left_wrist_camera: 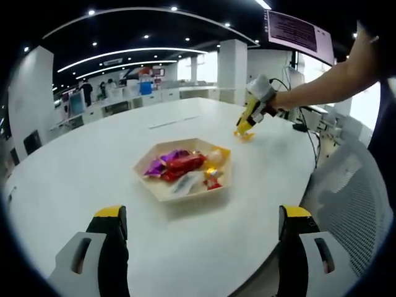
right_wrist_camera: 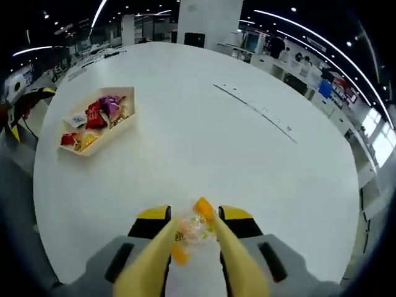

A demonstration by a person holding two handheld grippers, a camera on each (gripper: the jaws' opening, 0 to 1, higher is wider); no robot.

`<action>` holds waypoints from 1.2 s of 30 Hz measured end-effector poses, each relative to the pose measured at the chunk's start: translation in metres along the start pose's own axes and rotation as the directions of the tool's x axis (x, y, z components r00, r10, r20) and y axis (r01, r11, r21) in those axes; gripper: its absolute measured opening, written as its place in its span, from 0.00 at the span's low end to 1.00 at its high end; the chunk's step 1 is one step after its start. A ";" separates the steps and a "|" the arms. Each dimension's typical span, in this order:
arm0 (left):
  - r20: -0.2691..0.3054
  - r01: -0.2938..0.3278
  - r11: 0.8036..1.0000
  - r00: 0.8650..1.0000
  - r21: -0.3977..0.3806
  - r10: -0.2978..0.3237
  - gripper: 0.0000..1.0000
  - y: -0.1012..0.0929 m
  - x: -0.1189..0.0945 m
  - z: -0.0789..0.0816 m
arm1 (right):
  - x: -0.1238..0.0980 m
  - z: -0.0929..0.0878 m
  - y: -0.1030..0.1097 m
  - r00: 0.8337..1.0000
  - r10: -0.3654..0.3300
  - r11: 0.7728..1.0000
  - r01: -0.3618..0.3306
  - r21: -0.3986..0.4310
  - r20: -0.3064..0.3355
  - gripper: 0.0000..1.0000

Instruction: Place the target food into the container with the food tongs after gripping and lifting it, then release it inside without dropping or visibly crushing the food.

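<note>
Between our right gripper's [right_wrist_camera: 197,238] tongs [right_wrist_camera: 232,266], a candy [right_wrist_camera: 193,230] is clamped — tray [right_wrist_camera: 121,131] lies far ahead-left; left gripper [left_wrist_camera: 201,224] gapes, empty.

hanging sign [left_wrist_camera: 300,32] w/ text, too blurred to read; snack wrappers [left_wrist_camera: 185,166] print illegible

white round table [left_wrist_camera: 93,179], mesh chair [left_wrist_camera: 352,204], office desks [left_wrist_camera: 124,99] behind

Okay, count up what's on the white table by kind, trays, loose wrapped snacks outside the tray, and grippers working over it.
Tray: 1, holding a pile of wrapped snacks
Wrapped candy outside the tray, between the right gripper jaws: 1
Grippers, counting the left gripper: 2
Total: 4
</note>
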State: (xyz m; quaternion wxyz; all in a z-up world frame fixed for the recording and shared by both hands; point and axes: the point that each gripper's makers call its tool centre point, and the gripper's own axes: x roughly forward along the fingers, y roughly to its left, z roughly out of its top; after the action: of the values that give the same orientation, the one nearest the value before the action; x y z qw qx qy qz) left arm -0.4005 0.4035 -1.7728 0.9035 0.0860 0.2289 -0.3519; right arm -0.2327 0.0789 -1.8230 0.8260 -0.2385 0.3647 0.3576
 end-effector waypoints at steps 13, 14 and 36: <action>0.002 0.005 1.000 1.000 0.006 -0.005 0.98 -0.001 0.000 0.000 | -0.018 -0.002 -0.009 0.996 -0.077 0.978 0.070 0.195 0.032 0.30; 0.003 0.005 1.000 1.000 0.006 -0.005 0.98 -0.001 0.000 0.001 | -0.018 -0.003 -0.007 0.997 -0.077 0.976 0.069 0.205 0.030 0.30; 0.000 0.003 1.000 1.000 0.005 -0.003 0.98 -0.001 0.000 0.000 | -0.021 -0.013 0.016 0.998 0.048 0.996 -0.050 -0.074 -0.028 0.30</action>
State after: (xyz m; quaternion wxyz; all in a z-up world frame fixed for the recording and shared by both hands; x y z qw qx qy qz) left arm -0.4011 0.4032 -1.7729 0.9027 0.0880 0.2283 -0.3539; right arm -0.2607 0.0719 -1.8165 0.8025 -0.2648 0.3678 0.3880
